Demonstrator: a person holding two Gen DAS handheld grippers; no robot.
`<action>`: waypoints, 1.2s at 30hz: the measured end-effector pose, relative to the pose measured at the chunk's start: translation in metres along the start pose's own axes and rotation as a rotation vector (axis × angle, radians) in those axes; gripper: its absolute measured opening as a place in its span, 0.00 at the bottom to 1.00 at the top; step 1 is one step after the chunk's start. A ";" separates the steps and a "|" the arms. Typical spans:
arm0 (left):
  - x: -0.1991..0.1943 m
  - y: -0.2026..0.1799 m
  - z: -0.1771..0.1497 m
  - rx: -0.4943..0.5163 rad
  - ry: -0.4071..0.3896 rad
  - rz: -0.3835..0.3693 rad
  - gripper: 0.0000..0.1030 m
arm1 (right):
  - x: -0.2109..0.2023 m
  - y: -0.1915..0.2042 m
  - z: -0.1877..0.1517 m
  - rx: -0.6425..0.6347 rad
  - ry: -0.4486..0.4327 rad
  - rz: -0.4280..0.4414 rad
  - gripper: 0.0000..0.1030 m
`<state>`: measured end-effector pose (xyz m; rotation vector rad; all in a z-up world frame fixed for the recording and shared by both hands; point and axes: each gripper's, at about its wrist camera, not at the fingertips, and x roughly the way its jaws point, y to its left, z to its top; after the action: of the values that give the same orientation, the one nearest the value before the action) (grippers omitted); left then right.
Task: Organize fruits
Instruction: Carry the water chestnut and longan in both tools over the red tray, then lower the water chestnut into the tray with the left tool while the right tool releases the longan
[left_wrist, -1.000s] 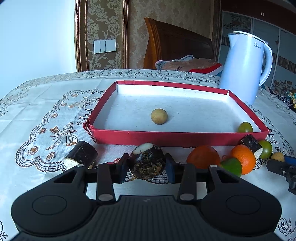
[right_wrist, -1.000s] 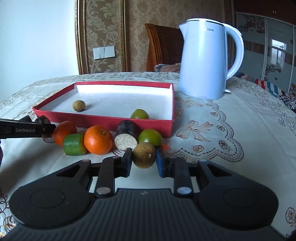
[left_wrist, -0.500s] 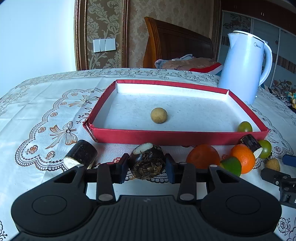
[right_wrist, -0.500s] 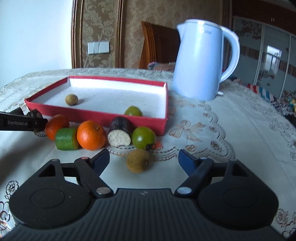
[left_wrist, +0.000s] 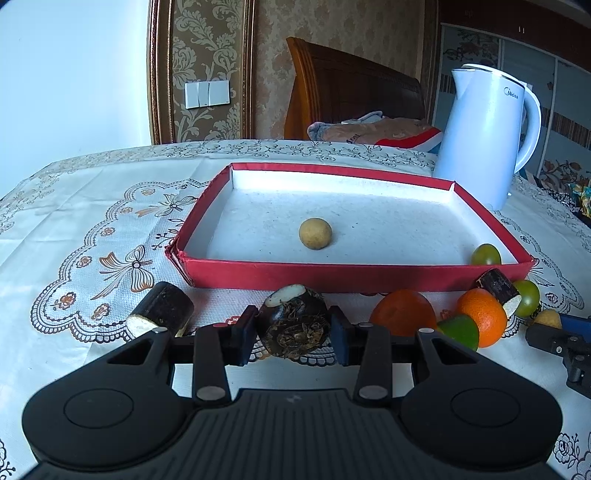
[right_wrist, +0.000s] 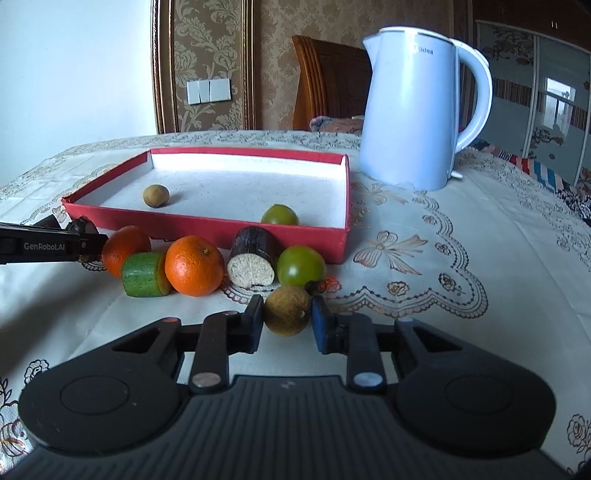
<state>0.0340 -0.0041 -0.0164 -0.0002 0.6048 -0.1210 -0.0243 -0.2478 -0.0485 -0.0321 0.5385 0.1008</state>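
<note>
My left gripper (left_wrist: 293, 332) is shut on a dark water chestnut (left_wrist: 293, 326) just in front of the red tray (left_wrist: 332, 275). The tray holds a tan round fruit (left_wrist: 315, 233) and a green fruit (left_wrist: 485, 254). My right gripper (right_wrist: 288, 323) is shut on a brown round fruit (right_wrist: 286, 311) low over the cloth. Ahead of it lie two oranges (right_wrist: 194, 266), a green cucumber piece (right_wrist: 144, 275), a dark sugarcane piece (right_wrist: 253, 256) and a green fruit (right_wrist: 301, 266).
A white kettle (right_wrist: 413, 110) stands right of the tray. Another dark sugarcane piece (left_wrist: 162, 310) lies left of my left gripper. The left gripper's finger (right_wrist: 48, 247) shows at the left edge of the right wrist view. A wooden chair stands behind the table.
My right gripper was shut on the brown fruit, opened wide and pulled back half a second ago, and has now closed on it again. The left gripper has stayed put.
</note>
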 end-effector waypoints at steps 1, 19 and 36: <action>-0.001 0.000 0.000 0.000 -0.006 0.004 0.39 | -0.002 0.001 0.000 -0.003 -0.012 -0.005 0.25; -0.009 -0.016 0.028 0.039 -0.094 0.041 0.39 | 0.012 0.003 0.054 -0.047 -0.126 -0.041 0.25; 0.041 -0.022 0.069 0.042 -0.117 0.128 0.39 | 0.088 0.016 0.090 -0.022 -0.031 -0.055 0.25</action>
<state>0.1038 -0.0332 0.0176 0.0720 0.4843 -0.0094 0.0955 -0.2194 -0.0165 -0.0668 0.5055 0.0530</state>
